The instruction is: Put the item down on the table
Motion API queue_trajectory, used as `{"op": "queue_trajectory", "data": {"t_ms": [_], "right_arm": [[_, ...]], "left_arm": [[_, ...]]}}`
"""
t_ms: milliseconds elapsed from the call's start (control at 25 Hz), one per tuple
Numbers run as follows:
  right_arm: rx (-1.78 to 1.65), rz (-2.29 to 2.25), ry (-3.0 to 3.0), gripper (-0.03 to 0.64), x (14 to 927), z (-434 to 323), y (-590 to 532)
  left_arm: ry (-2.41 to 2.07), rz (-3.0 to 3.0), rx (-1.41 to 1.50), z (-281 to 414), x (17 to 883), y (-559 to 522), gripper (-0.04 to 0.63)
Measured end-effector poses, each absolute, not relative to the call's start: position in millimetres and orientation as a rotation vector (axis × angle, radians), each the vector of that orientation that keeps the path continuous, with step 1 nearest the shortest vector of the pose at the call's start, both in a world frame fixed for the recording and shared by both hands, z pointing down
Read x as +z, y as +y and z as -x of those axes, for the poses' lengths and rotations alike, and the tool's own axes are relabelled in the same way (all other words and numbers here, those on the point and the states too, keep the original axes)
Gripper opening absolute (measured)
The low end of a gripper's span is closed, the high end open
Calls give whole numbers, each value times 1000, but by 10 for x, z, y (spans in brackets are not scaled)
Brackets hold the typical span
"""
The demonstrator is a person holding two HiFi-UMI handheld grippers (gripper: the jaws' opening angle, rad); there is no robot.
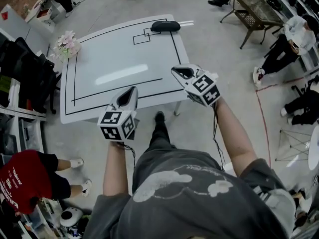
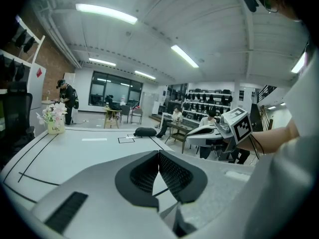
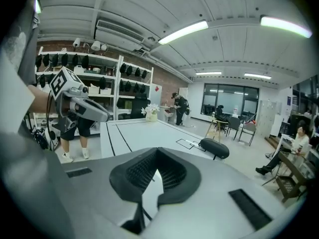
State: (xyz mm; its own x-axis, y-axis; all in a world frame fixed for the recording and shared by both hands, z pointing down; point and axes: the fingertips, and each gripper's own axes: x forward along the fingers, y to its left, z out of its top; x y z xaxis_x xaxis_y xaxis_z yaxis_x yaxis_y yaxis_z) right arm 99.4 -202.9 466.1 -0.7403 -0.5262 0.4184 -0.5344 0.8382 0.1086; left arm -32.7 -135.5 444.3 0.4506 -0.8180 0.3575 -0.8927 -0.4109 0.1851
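from where i stand, both tools hang over the near edge of the white table (image 1: 99,59): left gripper (image 1: 130,90) clenched on nothing, right gripper (image 1: 178,71) likewise. far across, beside the small taped boxes (image 1: 142,37), the black oval case (image 1: 165,26) lies on the tabletop (flowers (image 1: 66,45) at the far left corner). the put-down looks done; next, i'd guess, both hands simply keep clear.

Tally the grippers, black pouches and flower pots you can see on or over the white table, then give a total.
grippers: 2 (left gripper, right gripper)
black pouch: 1
flower pot: 1
Total: 4
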Motion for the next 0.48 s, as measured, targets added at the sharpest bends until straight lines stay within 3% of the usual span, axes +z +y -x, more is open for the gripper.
{"op": "queue_trajectory", "data": {"t_ms": [480], "right_arm": [[97,-806,-2679,-2,4653,-892,-1096]], "left_arm": [[-1486,-2329,287,373,4573,-423,3]]}}
